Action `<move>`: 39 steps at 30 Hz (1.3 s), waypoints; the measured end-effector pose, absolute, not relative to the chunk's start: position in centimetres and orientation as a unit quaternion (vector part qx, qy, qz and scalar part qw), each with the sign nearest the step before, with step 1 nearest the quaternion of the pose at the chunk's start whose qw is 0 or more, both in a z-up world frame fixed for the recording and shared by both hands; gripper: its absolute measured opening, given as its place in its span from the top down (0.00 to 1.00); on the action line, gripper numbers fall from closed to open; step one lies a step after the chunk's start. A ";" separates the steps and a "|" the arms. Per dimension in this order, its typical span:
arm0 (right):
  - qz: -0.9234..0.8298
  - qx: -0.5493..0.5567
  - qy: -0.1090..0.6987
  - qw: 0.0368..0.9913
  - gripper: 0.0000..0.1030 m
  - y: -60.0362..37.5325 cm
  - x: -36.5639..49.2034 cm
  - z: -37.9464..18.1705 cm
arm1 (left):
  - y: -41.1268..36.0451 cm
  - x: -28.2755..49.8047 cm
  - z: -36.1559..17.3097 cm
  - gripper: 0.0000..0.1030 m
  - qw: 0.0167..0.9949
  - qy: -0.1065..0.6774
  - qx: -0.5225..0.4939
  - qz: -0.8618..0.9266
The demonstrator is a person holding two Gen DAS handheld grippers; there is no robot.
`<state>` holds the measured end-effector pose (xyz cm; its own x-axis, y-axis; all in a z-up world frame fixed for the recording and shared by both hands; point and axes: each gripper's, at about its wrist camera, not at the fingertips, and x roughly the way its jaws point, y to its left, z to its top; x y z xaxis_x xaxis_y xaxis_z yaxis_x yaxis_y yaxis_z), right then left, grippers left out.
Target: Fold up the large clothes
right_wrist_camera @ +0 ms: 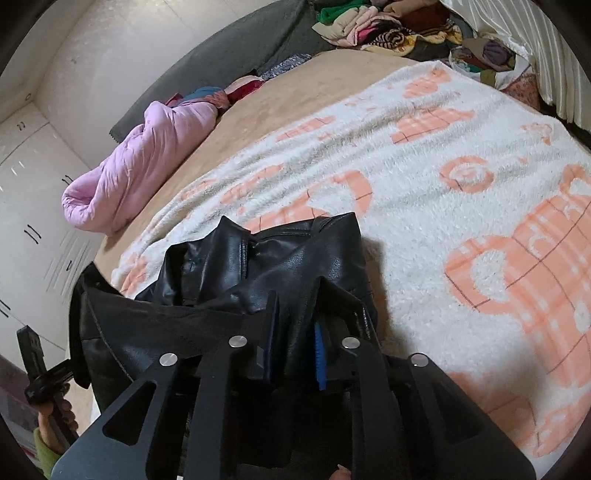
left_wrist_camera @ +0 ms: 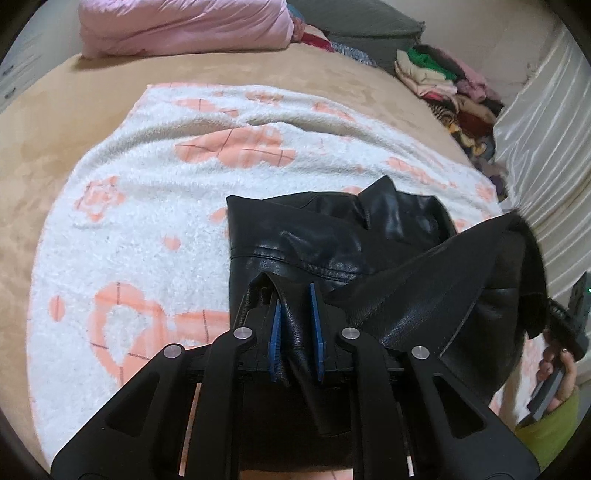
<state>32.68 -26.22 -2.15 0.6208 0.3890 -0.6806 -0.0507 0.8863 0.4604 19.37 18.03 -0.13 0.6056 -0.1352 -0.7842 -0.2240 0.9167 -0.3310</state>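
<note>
Over the blanket, my left gripper and right gripper each pinch the black leather jacket, its bulk lying ahead.

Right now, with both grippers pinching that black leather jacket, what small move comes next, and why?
Probably carry the raised hem forward and lay it down: left gripper and right gripper both clamp the black leather jacket, whose far part already rests on the blanket.

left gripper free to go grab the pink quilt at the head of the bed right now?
Probably not. The left gripper is shut on the black leather jacket, and the pink quilt lies across the bed beyond the white-and-orange blanket. It would have to let go first.
</note>
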 end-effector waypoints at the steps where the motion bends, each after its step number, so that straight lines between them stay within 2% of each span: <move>1: 0.127 0.202 0.415 0.878 0.83 -26.3 32.6 -2.1 | 18.2 19.1 0.0 0.90 0.874 0.437 -0.210 0.023; 3: 0.133 0.201 0.410 0.880 0.80 -26.4 32.4 -1.9 | 18.7 18.3 0.6 0.89 0.879 0.418 -0.229 0.016; 5: 0.148 0.214 0.402 0.878 0.63 -26.8 32.2 -1.8 | 18.9 17.7 1.4 0.83 0.885 0.402 -0.234 0.017; 9: 0.143 0.204 0.376 0.892 0.42 -27.2 31.5 -0.6 | 18.7 17.0 2.6 0.82 0.893 0.388 -0.227 0.015; 10: 0.140 0.202 0.366 0.897 0.33 -27.5 31.2 -0.2 | 18.7 16.8 2.9 0.81 0.896 0.382 -0.226 0.016; 15: 0.156 0.176 0.323 0.917 0.27 -28.1 29.5 1.6 | 18.8 15.2 4.9 0.81 0.918 0.341 -0.198 0.032; 17: 0.156 0.146 0.316 0.924 0.23 -27.7 29.2 1.9 | 18.7 15.1 4.8 0.68 0.922 0.344 -0.175 0.038; 22: 0.136 0.063 0.335 0.930 0.21 -25.6 30.3 1.0 | 18.4 17.3 1.6 0.60 0.908 0.391 -0.144 0.050; 26: 0.112 -0.005 0.373 0.921 0.21 -23.4 33.3 -0.5 | 18.0 19.5 -0.3 0.44 0.906 0.408 -0.087 0.072; 29: 0.098 -0.043 0.389 0.915 0.25 -22.1 35.3 -1.8 | 17.6 20.6 -1.0 0.45 0.909 0.404 -0.061 0.077; 30: 0.092 -0.053 0.392 0.914 0.33 -21.7 36.0 -2.2 | 17.6 20.9 -1.3 0.50 0.909 0.405 -0.061 0.078; 31: 0.092 -0.060 0.395 0.912 0.47 -21.5 36.4 -2.5 | 17.5 21.1 -1.5 0.73 0.910 0.404 -0.062 0.073; 32: 0.095 -0.065 0.399 0.910 0.56 -21.4 36.8 -2.8 | 17.3 21.1 -1.5 0.84 0.912 0.399 -0.060 0.072; 33: 0.091 -0.071 0.398 0.910 0.73 -21.2 37.0 -3.0 | 17.2 21.1 -1.4 0.85 0.914 0.395 -0.052 0.078; 34: 0.087 -0.074 0.397 0.911 0.86 -21.2 36.9 -3.1 | 17.2 20.9 -1.3 0.91 0.916 0.390 -0.051 0.077; 35: 0.090 -0.072 0.395 0.912 0.91 -21.3 36.8 -3.1 | 17.3 20.7 -0.9 0.94 0.919 0.383 -0.056 0.075; 39: 0.101 -0.025 0.338 0.936 0.94 -22.8 34.9 -0.6 | 17.6 19.9 1.6 0.94 0.932 0.350 -0.073 0.063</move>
<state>34.93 -22.76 -0.56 0.7516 0.1725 -0.6367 -0.2059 0.9783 0.0220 19.86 17.55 1.63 0.7466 0.0672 -0.6619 -0.1689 0.9814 -0.0909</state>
